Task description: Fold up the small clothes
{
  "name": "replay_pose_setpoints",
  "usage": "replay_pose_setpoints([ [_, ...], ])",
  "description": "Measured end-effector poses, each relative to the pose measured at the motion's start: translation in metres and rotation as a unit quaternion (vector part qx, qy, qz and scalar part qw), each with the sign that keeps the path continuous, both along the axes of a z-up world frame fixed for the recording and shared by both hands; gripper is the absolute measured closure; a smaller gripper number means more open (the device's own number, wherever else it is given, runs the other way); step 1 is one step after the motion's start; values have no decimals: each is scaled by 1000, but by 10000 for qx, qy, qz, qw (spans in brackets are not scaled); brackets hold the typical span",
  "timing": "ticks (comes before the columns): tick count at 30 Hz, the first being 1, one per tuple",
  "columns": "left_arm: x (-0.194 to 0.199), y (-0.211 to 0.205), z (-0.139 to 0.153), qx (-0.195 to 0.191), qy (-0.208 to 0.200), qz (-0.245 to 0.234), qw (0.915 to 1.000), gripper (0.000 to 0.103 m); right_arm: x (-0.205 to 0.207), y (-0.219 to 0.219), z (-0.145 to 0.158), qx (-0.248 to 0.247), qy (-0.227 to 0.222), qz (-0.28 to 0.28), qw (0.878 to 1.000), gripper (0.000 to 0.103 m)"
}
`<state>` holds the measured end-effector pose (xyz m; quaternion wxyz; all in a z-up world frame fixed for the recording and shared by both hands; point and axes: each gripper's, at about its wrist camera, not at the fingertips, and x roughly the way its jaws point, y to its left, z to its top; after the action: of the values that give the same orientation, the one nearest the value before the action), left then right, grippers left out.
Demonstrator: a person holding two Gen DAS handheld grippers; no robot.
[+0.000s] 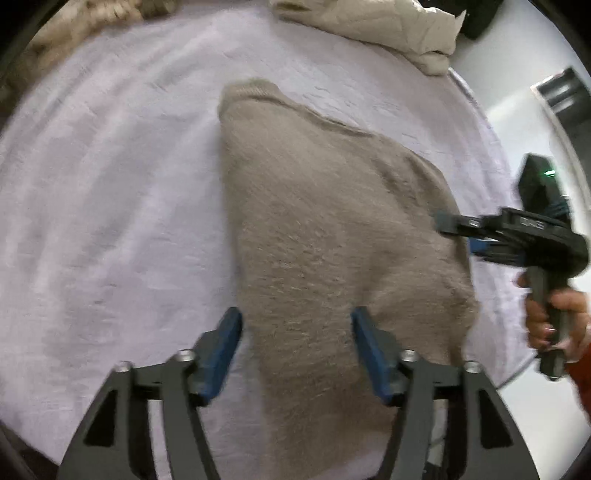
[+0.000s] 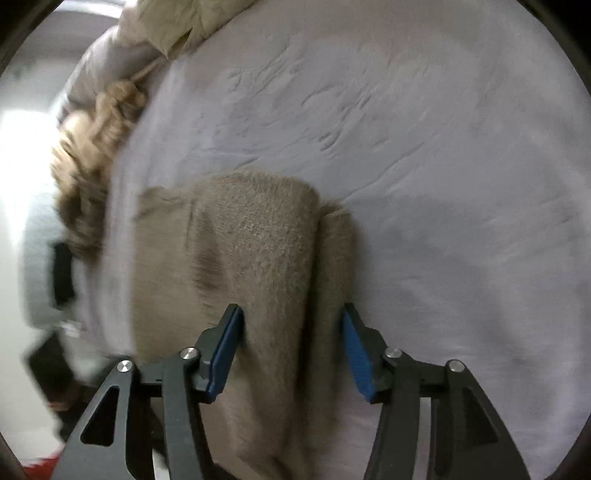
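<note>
Both grippers stand with jaws spread wide, holding nothing. The tan knit garment lies on the pale lilac bed cover, running out ahead between the fingers of the left gripper. The right gripper also straddles it, a folded edge just ahead. A cream bundle sits far ahead.

A fuzzy taupe knitted sweater lay on a pale lilac bedsheet. A crumpled cream quilted cloth sat behind it at the far edge. The right gripper reached over the sweater's right edge, the left gripper over its near end.
</note>
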<state>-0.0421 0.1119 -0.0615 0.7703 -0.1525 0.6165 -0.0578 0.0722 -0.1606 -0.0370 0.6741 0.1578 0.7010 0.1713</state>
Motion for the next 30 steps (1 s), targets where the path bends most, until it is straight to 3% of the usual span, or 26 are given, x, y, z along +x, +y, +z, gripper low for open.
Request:
replay_pose_setpoints([
  [3, 7, 0, 12, 252, -46, 123, 9996, 32, -8, -4, 25, -175, -230, -22, 9996, 49],
  [4, 5, 3, 14, 347, -25, 160, 9993, 24, -10, -4, 34, -133, -313, -27, 9994, 66],
  [5, 2, 2, 18, 527, -68, 198, 9984, 9, -14, 1, 44, -89, -404, 31, 9991, 73],
  [7, -2, 2, 25, 936, -202, 247, 9951, 7, -24, 7, 58, -47, -523, 173, 9985, 80],
  [10, 3, 2, 25, 1052, -138, 295, 9939, 7, -44, 24, 62, 62, -524, 472, 9975, 80],
  [11, 13, -7, 21, 1098, -66, 342, 9933, 0, -50, 33, 56, -15, -479, 620, 9969, 80],
  [12, 20, -15, 20, 1170, -6, 368, 9924, 0, -59, 30, 52, -86, -453, 687, 9966, 80],
  [16, 24, -24, 10, 1687, 370, 273, 9846, 0, -72, 37, 25, -841, -407, 962, 9910, 83],
  [21, 18, -24, 13, 1579, 520, 244, 9858, 0, -74, 16, 30, -985, -260, 730, 9921, 81],
  [25, 13, -23, 17, 1478, 576, 313, 9869, 0, -82, -7, 43, -799, -53, 236, 9965, 79],
  [30, 6, -25, 26, 1390, 552, 289, 9883, 0, -91, -1, 56, -965, -37, 194, 9951, 77],
])
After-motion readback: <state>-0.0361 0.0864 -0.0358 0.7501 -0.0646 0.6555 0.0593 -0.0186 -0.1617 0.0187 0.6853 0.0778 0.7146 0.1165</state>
